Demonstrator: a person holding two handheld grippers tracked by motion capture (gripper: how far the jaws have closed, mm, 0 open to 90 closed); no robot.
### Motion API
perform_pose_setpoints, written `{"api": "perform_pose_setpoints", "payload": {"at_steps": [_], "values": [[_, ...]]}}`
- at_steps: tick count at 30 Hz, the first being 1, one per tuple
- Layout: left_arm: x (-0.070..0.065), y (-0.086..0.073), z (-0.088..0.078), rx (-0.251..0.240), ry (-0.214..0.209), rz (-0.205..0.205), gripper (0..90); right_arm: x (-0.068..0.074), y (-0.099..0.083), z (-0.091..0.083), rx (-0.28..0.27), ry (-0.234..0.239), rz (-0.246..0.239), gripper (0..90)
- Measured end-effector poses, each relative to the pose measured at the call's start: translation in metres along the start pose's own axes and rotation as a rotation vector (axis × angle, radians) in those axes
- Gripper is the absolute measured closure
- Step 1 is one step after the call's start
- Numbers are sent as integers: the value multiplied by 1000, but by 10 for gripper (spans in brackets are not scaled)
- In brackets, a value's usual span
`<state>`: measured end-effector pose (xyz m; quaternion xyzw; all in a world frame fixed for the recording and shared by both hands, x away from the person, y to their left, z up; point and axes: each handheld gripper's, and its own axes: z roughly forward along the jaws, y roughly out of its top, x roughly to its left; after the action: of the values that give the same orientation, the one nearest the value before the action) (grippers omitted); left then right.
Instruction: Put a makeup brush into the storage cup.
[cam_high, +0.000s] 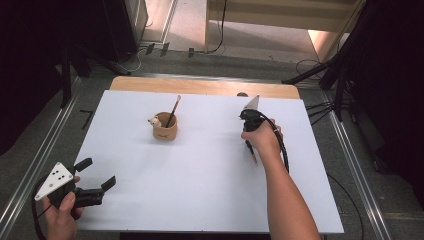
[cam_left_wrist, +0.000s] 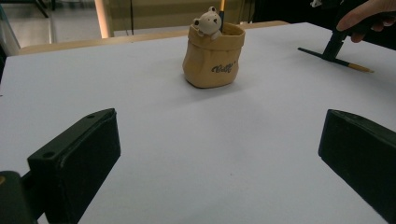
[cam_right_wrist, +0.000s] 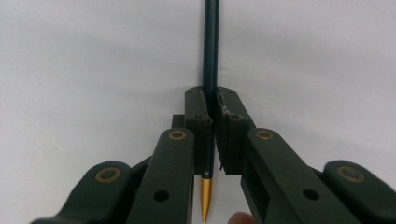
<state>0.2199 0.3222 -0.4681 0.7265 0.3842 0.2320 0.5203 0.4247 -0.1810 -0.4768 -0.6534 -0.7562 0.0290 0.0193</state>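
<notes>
Right gripper (cam_right_wrist: 212, 140): jaws pressed together on a dark pen (cam_right_wrist: 210, 51), pinching it partway along the shaft, with the long dark end running out ahead of the jaws and the gold tip pointing back toward the holding hand. Pen lying flat or nearly flat against the white table sheet (cam_high: 210, 170); from the left gripper view, shaft seemingly in contact with the sheet, though a slight lift cannot be ruled out. Step in hand, as judged: pick-up of the pen, grasp already closed, carry not yet begun. Destination, as judged: tan pouch-shaped holder (cam_high: 165, 127) with a small bear figure (cam_left_wrist: 207, 21) on its rim, well apart from the right gripper, off to its left and a little farther up the table, already containing one upright brush (cam_high: 173, 111). Left gripper (cam_high: 97, 177): jaws spread wide, nothing between them, held at the near left corner of the sheet, pointed toward the holder, holder well ahead of it. Next move, as judged: lift straight off the sheet, swing of the wrist to bring the pen from level to near upright, travel leftward to above the holder mouth, lowering beside the brush without knocking it. Points of care: holder light and soft-looking, liable to tip if struck on the rim; left gripper available to steady it.
</notes>
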Motion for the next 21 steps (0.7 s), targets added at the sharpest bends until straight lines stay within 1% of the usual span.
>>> {"api": "perform_pose_setpoints", "payload": {"at_steps": [2, 6, 7, 8, 9, 10, 11, 12, 14, 15, 18, 21], "values": [[0, 0, 0, 1, -1, -1, 0, -1, 0, 0, 2, 6, -3, 854], [0, 0, 1, 0, -6, -3, 0, -4, -3, 0, -18, 29, -18, 855], [-1, 1, 1, -2, -6, -2, 0, -4, -4, 0, -19, 41, -6, 855], [-1, 1, 2, 0, -6, -2, 0, -6, -5, 0, -31, 43, -20, 855], [-2, 1, 3, 1, -7, 2, 0, -7, -6, 0, -42, 48, -25, 855], [-2, 1, 3, -2, -9, 3, 0, -7, -7, -1, -37, 54, -22, 855], [-3, 2, 4, 1, -11, 4, 0, -7, -8, -1, -46, 56, -27, 855], [-3, 3, 5, 5, -11, 9, 0, -9, -10, -2, -70, 54, -40, 855], [-4, 3, 6, -1, -14, 3, 0, -10, -12, -5, -92, 70, -37, 855], [-4, 4, 7, 1, -16, 0, 0, -11, -14, -7, -102, 88, -24, 855], [-4, 6, 9, -3, -20, -7, 0, -16, -17, -11, -148, 115, -19, 855], [-4, 10, 12, -8, -22, -17, 0, -20, -23, -17, -222, 141, -40, 855]]}}
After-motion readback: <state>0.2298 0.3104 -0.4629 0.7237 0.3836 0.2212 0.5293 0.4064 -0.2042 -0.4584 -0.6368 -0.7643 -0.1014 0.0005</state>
